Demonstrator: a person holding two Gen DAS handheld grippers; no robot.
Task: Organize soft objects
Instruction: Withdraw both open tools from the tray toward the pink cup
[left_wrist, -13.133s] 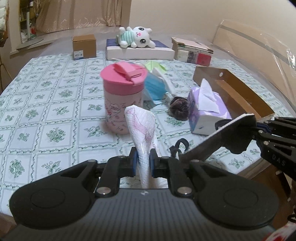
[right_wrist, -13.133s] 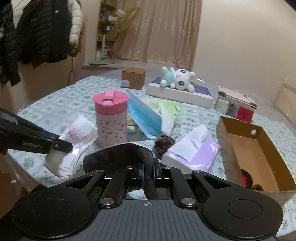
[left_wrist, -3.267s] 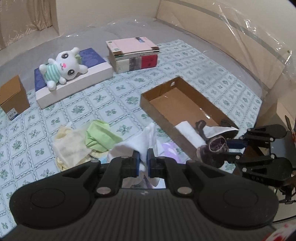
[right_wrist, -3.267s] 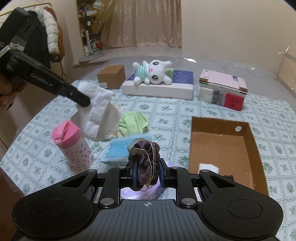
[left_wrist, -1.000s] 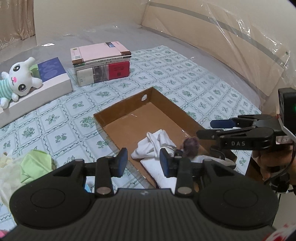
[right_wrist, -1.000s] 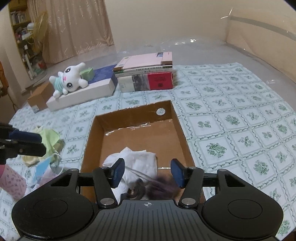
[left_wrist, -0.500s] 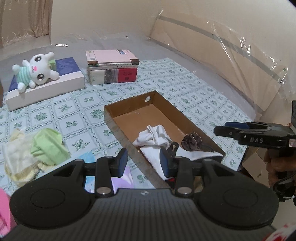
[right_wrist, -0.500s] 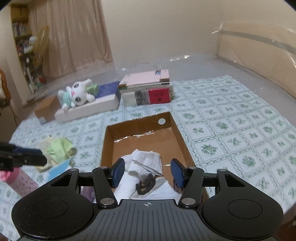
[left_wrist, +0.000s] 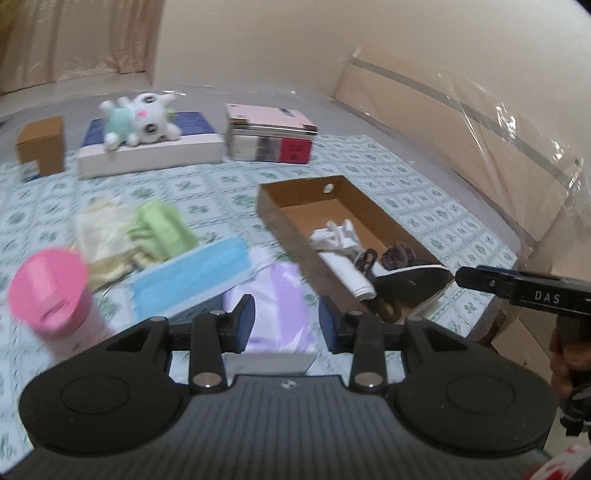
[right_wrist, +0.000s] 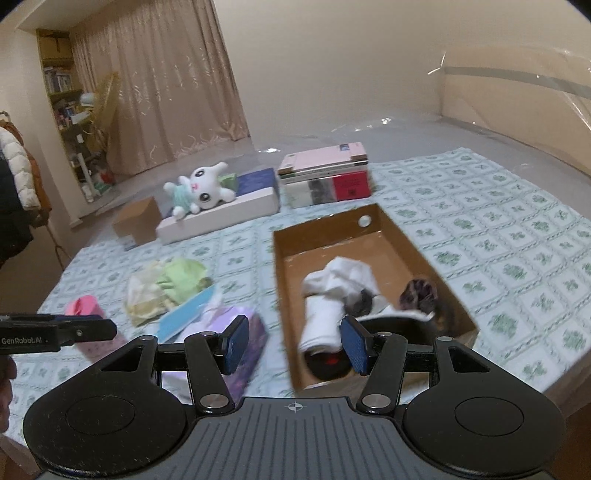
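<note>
Both grippers hang spread and empty above the tabletop: the left gripper (left_wrist: 282, 319) over the purple tissue pack (left_wrist: 273, 295), the right gripper (right_wrist: 291, 345) beside the cardboard box (right_wrist: 406, 240). Inside the box lie a white cloth (right_wrist: 340, 280) and a dark scrunchie (right_wrist: 419, 293); a blue face mask (left_wrist: 192, 278) and green cloth (left_wrist: 159, 230) remain outside

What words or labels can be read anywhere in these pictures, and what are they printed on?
"DAS": in white on the side of the right gripper, seen from the left camera.
"GenRobot.AI": in white on the side of the left gripper, seen from the right camera.
Stack of books: the print on the spines and labels is too small and blurred to read.
Small brown box: its label is blurred.
</note>
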